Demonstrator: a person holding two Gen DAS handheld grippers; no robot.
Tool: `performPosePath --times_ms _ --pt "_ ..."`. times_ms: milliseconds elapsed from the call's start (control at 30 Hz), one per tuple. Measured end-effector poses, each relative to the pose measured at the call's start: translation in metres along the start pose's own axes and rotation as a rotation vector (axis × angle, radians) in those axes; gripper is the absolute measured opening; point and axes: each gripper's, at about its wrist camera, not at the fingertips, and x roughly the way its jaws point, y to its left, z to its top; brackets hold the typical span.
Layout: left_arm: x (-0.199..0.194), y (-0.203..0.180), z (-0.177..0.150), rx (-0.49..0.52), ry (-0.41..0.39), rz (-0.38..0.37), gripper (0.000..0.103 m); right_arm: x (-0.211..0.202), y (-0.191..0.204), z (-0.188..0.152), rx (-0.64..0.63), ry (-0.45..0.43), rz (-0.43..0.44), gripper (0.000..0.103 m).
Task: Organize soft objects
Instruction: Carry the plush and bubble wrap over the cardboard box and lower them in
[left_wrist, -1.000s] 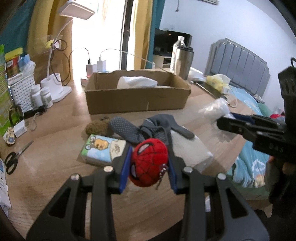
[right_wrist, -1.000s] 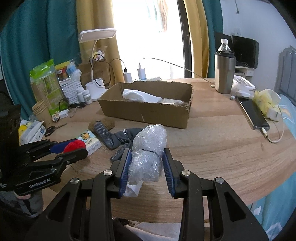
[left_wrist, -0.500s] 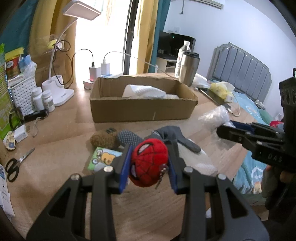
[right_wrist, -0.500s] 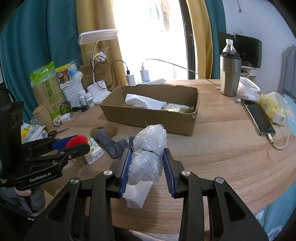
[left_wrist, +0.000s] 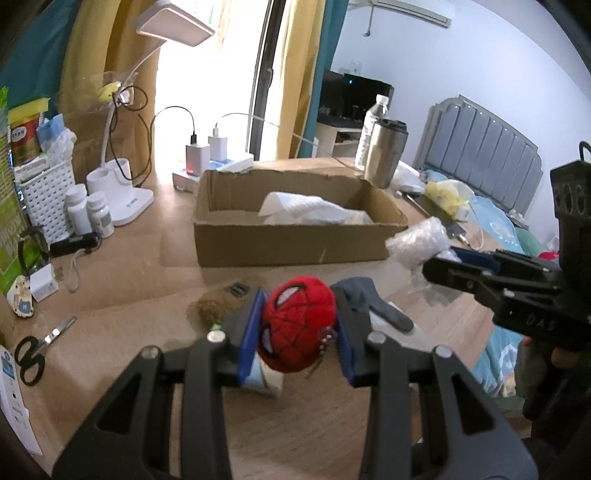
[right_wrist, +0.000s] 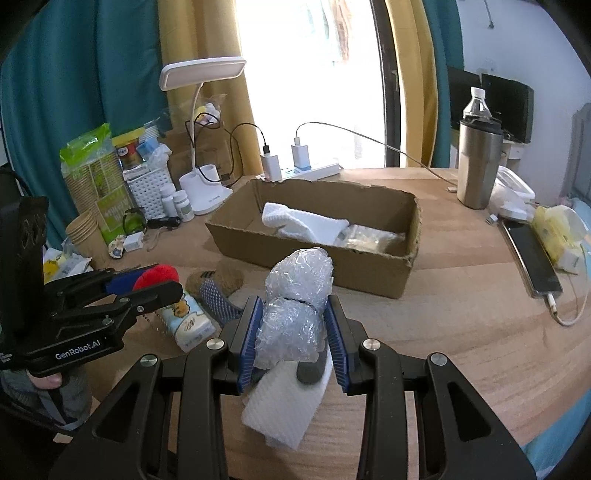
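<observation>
Open path to the box, clutter on both flanks

The cardboard box (right_wrist: 321, 236) stands open-topped, a white towel (right_wrist: 303, 221) filling its left half and a crinkled bag (contents unclear) near the right; bare table (right_wrist: 461, 295) lies beside its right end. In front of it, a brown plush (right_wrist: 216, 278), grey socks (left_wrist: 373, 302) and a tissue pack (right_wrist: 188, 321) crowd the approach. A lamp (right_wrist: 203, 129), bottles and basket line the left; a steel tumbler (right_wrist: 478, 162) and phone (right_wrist: 532, 254) the right.
</observation>
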Motion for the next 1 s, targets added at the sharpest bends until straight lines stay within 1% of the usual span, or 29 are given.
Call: performPosePath --times_ms 467,667,800,1000 --pt "0.004 0.024 0.022 -0.031 -0.031 -0.010 0.038 0.023 0.014 0.031 -0.035 0.005 0.010 0.037" --pt "0.011 0.033 0.026 -0.035 -0.037 -0.017 0.038 0.035 0.020 0.040 -0.057 0.024 0.009 0.037" --pt "0.014 0.037 0.030 -0.030 -0.047 -0.032 0.038 0.040 0.021 0.047 -0.063 0.018 0.002 0.037" --pt "0.017 0.046 0.038 -0.030 -0.056 -0.036 0.038 0.048 0.026 0.056 -0.064 0.005 0.000 0.037"
